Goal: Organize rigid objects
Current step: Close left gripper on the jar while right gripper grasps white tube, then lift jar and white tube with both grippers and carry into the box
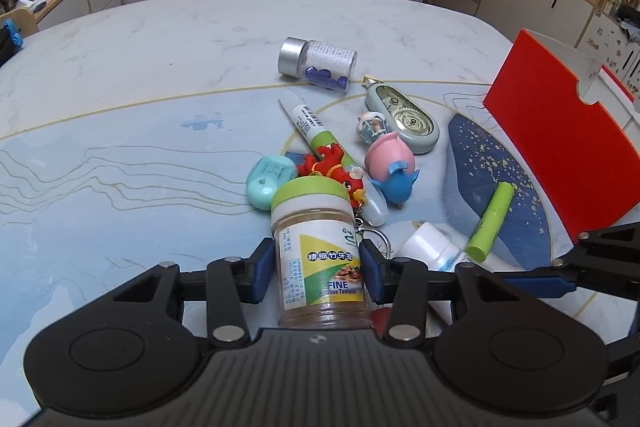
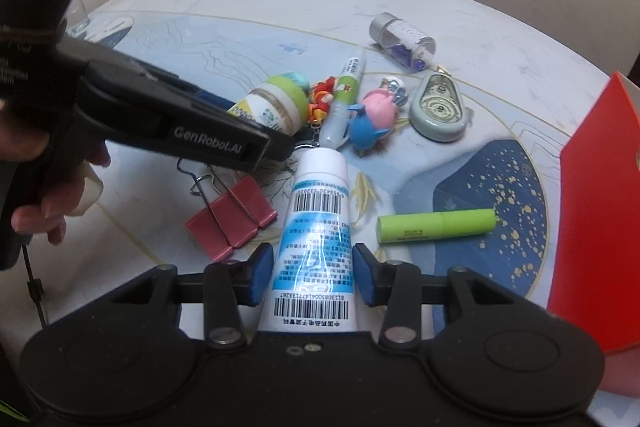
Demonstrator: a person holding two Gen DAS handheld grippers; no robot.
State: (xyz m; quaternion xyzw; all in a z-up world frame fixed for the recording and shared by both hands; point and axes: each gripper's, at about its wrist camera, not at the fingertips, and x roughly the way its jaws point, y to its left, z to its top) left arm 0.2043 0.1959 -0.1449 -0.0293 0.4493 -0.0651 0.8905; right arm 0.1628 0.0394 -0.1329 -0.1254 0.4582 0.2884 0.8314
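A toothpick jar (image 1: 316,227) with a green lid and yellow label stands between my left gripper's (image 1: 318,255) blue pads, which press on both its sides. My right gripper (image 2: 312,261) is shut on a white and blue tube (image 2: 316,223) that lies on the table mat with its cap pointing away. The two grippers sit side by side, the left one's black body crossing the right wrist view. Beyond them lies a pile: a glue pen (image 1: 316,131), a red figurine keychain (image 1: 332,167), a pink and blue toy (image 1: 390,167), a teal case (image 1: 266,179).
A grey-green oval device (image 1: 404,115) and a clear vial of purple beads (image 1: 320,63) lie farther back. A green lip balm (image 2: 436,225) and a red binder clip (image 2: 232,219) flank the tube. An open red box (image 1: 568,147) stands at the right. A hand (image 2: 48,211) holds the left gripper.
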